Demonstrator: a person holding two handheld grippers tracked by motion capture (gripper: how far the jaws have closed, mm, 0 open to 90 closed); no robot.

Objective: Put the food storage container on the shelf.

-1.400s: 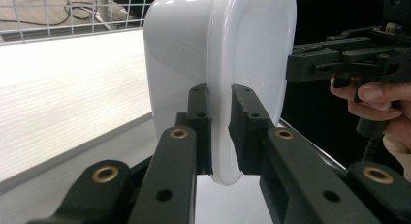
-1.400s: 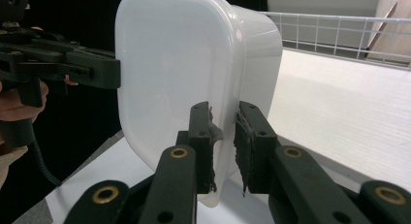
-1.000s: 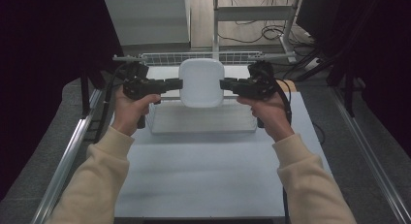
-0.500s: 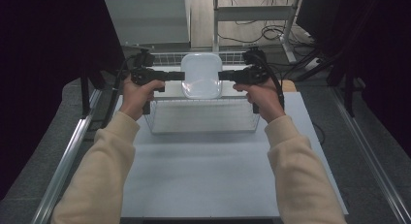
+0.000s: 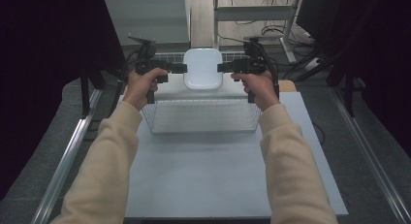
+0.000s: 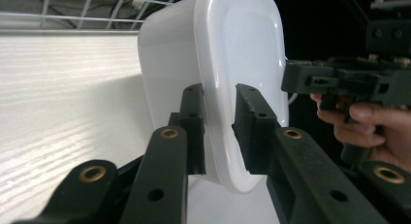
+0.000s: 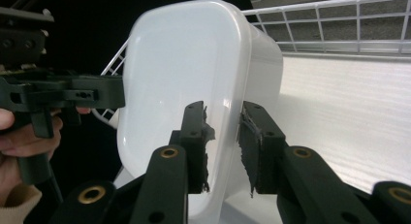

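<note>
A white plastic container (image 5: 202,69) sits, mouth up, at the far end of a wire basket (image 5: 203,118) on the white table (image 5: 203,175). My left gripper (image 5: 183,68) reaches its left rim and my right gripper (image 5: 221,67) its right rim. In the left gripper view the container (image 6: 242,49) has its rim between the jaws of the left gripper (image 6: 219,95), which have just been opening, with a gap showing. In the right gripper view the container (image 7: 184,64) stands likewise between the loosened jaws of the right gripper (image 7: 223,110), which have also just been opening.
Metal rails (image 5: 72,151) run along both sides of the table. Behind the basket a desk frame (image 5: 252,10) and floor cables (image 5: 276,30) stand. Dark curtains hang left and right. The near half of the table holds the person's forearms.
Both hands carried the container away from the person, from over the basket's middle to its far end. The basket's near part now shows uncovered.
</note>
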